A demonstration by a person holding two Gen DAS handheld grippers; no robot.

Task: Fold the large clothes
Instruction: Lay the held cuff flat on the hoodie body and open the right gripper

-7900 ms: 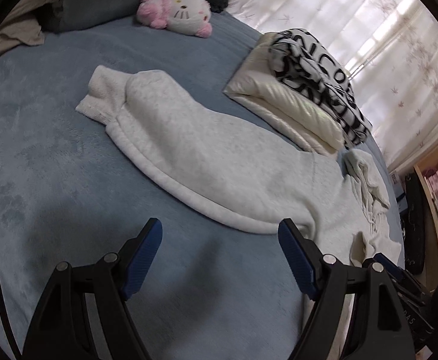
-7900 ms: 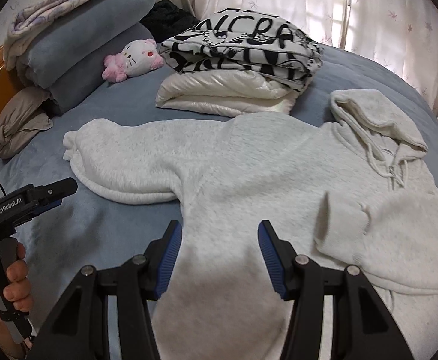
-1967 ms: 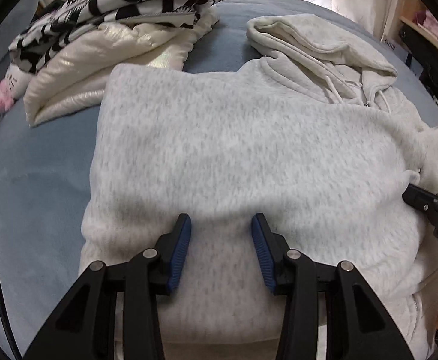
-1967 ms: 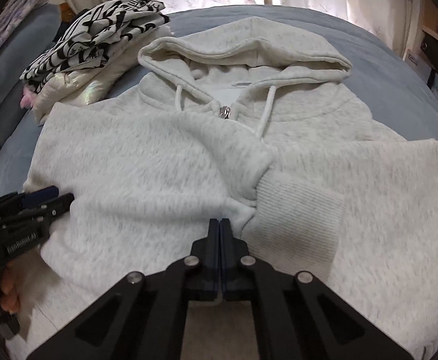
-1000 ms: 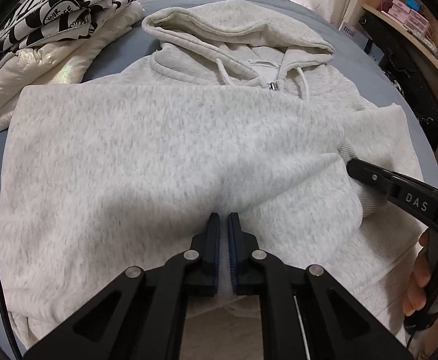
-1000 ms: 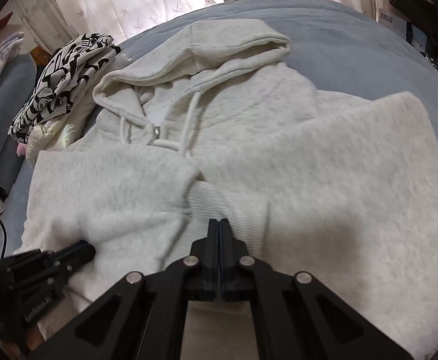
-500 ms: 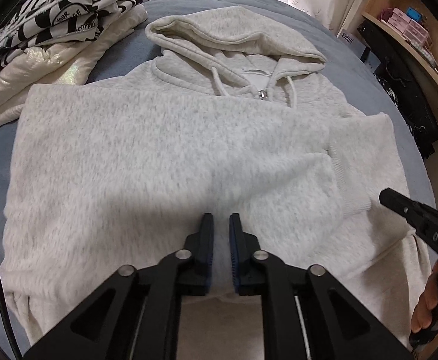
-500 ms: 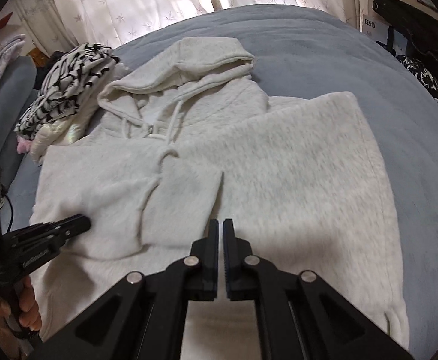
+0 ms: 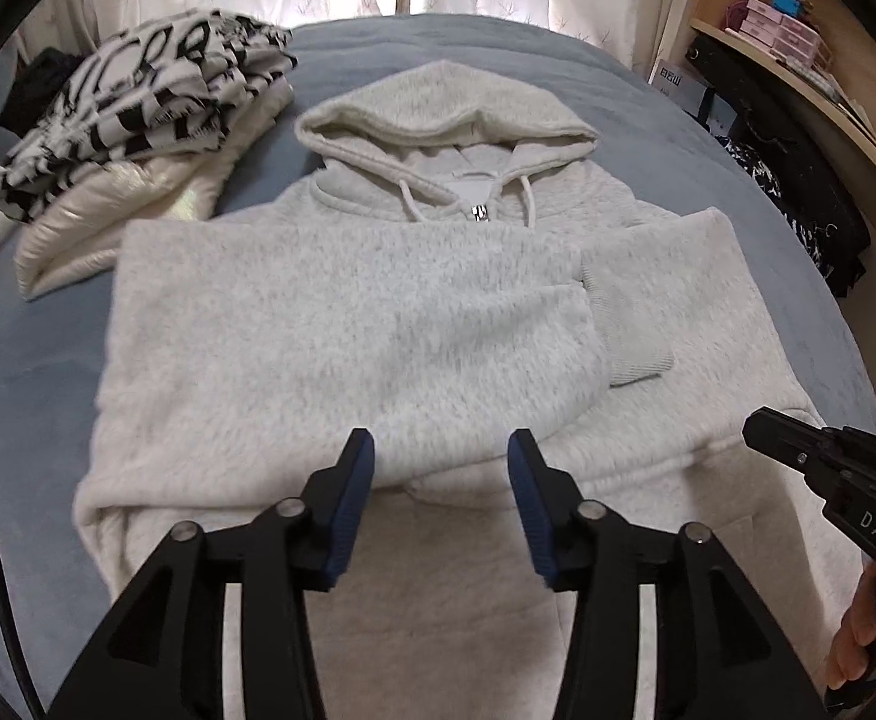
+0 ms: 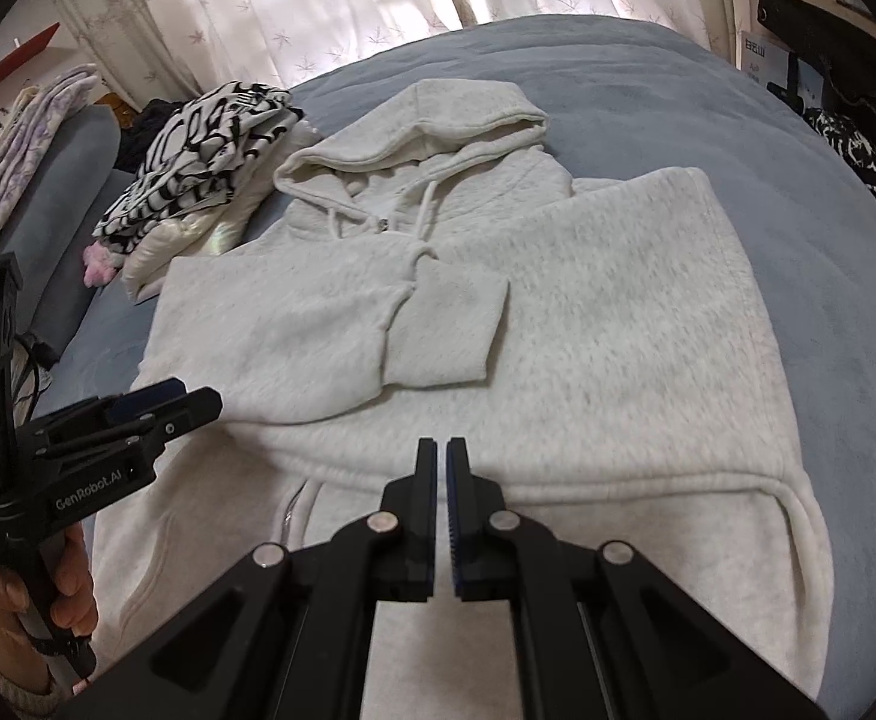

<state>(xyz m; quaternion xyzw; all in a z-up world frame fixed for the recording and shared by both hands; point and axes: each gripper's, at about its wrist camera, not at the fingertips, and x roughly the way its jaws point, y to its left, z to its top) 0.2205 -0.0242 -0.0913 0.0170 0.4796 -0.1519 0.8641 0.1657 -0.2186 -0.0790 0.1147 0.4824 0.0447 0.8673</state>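
Grey hoodie (image 9: 342, 324) lies face up on the blue bed (image 10: 708, 120), hood (image 9: 438, 102) toward the curtains. Both sleeves are folded in across the chest: my left-hand sleeve (image 9: 330, 300) lies flat on top, the other sleeve's ribbed cuff (image 10: 438, 324) meets it near the zip.

Left gripper (image 9: 441, 501): jaws have just been opening, now stand apart with nothing between them, above the lower edge of the folded sleeve. Right gripper (image 10: 441, 516): jaws nearly closed, only a slit showing, no cloth pinched; it hangs over the front of the hoodie below the sleeves.

Progress, my judgement: sleeve stage done, roughly halfway. Left to do: fold the body lengthwise, hem up toward the hood or hood down, then square it off. The hem itself is out of both views, so its state is unknown.

A folded pile (image 9: 138, 120), black-and-white garment on a cream one, sits just beside the hoodie's shoulder; likely where this one ends up.
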